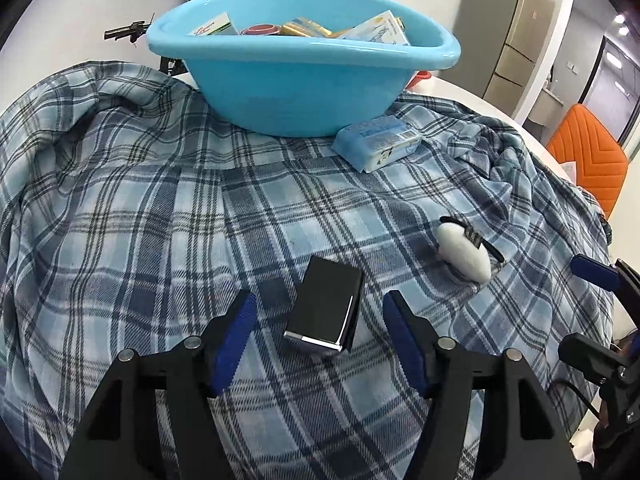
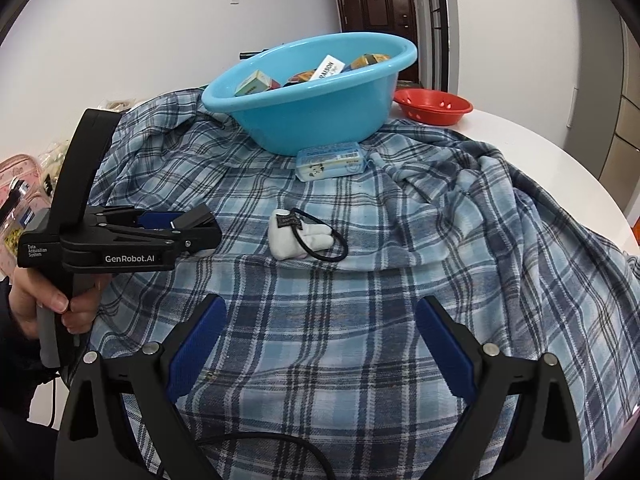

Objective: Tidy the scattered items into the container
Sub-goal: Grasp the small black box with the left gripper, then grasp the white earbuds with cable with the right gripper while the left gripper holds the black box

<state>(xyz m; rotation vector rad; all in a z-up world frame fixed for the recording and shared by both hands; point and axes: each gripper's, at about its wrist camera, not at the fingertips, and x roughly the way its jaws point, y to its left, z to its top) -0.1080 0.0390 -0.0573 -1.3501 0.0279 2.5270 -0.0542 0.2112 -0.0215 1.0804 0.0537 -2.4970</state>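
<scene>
A blue plastic basin [image 1: 296, 92] stands at the far side of a round white bench [image 2: 552, 152], on a blue plaid cloth [image 1: 160, 220] that covers most of the top. Inside the basin lie several small boxes and packets, among them a white-and-green carton [image 1: 214, 26] near its left rim.

Just in front of the basin, touching or nearly touching its base, lies a light blue wrapped packet [image 1: 378, 142]. Nearer than that, well clear of the basin, a white plush piece with a black hair tie [image 2: 304, 236] looped around it rests on the cloth.

Nearest of all, on the side away from the basin, a small black box with a shiny metal edge [image 1: 326, 314] lies tilted on the cloth. It sits between the blue pads of the left gripper [image 1: 318, 328], whose fingers [image 1: 236, 340] are released: there are clear gaps on both sides of the box. A hand [image 2: 52, 300] grips its handle.

The right gripper [image 2: 320, 344] hovers over bare cloth, to the right of the left one, its fingers spread wide and holding nothing.

Beyond the basin, on the uncovered bench, sits a red perforated bowl [image 2: 434, 106].
</scene>
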